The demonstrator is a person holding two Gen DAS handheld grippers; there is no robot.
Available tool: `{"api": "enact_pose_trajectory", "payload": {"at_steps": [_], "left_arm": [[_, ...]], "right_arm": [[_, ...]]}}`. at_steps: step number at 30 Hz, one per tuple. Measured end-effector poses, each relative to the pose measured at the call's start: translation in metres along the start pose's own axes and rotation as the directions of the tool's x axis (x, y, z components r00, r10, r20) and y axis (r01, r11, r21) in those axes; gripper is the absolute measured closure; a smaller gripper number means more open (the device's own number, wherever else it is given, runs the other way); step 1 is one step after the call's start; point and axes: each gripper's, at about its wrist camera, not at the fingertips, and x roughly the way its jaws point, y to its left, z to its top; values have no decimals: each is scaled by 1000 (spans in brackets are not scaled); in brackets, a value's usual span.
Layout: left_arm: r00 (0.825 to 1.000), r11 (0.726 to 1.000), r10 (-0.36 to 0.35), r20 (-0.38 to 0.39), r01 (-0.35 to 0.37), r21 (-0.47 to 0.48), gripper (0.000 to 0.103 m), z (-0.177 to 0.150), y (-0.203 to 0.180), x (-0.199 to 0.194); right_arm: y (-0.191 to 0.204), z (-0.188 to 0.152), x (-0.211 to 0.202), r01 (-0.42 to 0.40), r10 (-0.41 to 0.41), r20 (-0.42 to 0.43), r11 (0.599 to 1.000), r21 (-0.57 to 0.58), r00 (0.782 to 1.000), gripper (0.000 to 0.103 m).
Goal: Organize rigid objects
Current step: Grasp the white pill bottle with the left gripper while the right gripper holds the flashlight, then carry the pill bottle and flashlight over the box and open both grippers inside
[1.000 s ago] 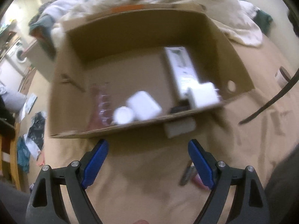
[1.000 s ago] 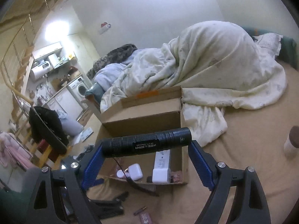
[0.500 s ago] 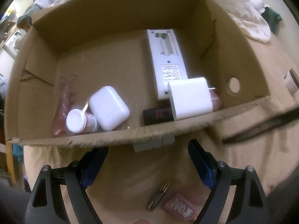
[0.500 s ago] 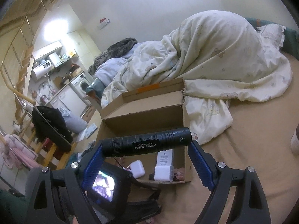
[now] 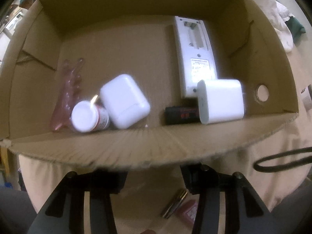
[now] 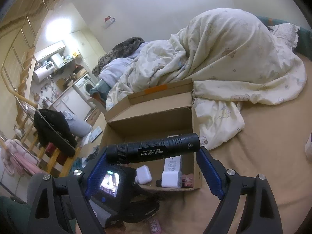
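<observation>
An open cardboard box (image 5: 156, 146) on the bed holds a white earbud case (image 5: 124, 101), a white charger block (image 5: 220, 101), a long white remote (image 5: 195, 56), a white-capped bottle (image 5: 85, 117), a pink clear item (image 5: 66, 91) and a black battery (image 5: 181, 115). My left gripper (image 5: 153, 172) points steeply down just outside the box's near wall. Its jaws are closing, and the cardboard edge hides the tips and whatever lies between them. Seen from the right wrist, my right gripper (image 6: 153, 153) is shut on a black flashlight (image 6: 152, 150), held crosswise above the box (image 6: 148, 117).
A metal clipper (image 5: 173, 204) and a pink packet (image 5: 189, 212) lie on the tan sheet near the left gripper. A black strap (image 5: 282, 159) curls at the right. A heaped cream duvet (image 6: 224, 58) lies behind the box, and a cup (image 6: 309, 146) stands at the far right.
The left gripper came forward and down to the box's near wall. Its fingers drew closer and their blue pads slipped under the cardboard edge, along with a small grey block. The right gripper stayed put.
</observation>
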Motion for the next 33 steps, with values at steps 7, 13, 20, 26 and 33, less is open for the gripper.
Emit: {"api": "enact_pose_trajectory", "payload": {"at_steps": [7,13,20,26,33], "left_arm": [[1000,999,2,-28,0,53,60,-17,16,-25],[999,999,-11,39,9,54,60,-34,36,-61],[987,997,-65,149,58,53,60,-46,54,-114],[976,997,-80,204,74,35,60,-28,68,-143],[955,998,-63,289,62,11,60,12,91,-172]], "right_arm": [[3,-2,-2,22,-22,-2,1000,-18,1000,10],[7,-4,4,42,-43,-25,999,-32,999,10],[16,-4,6,56,-58,-35,997,-62,998,10],[40,12,5,4,-5,-19,998,-59,1000,10],[64,52,6,-16,20,66,998,-68,998,10]]}}
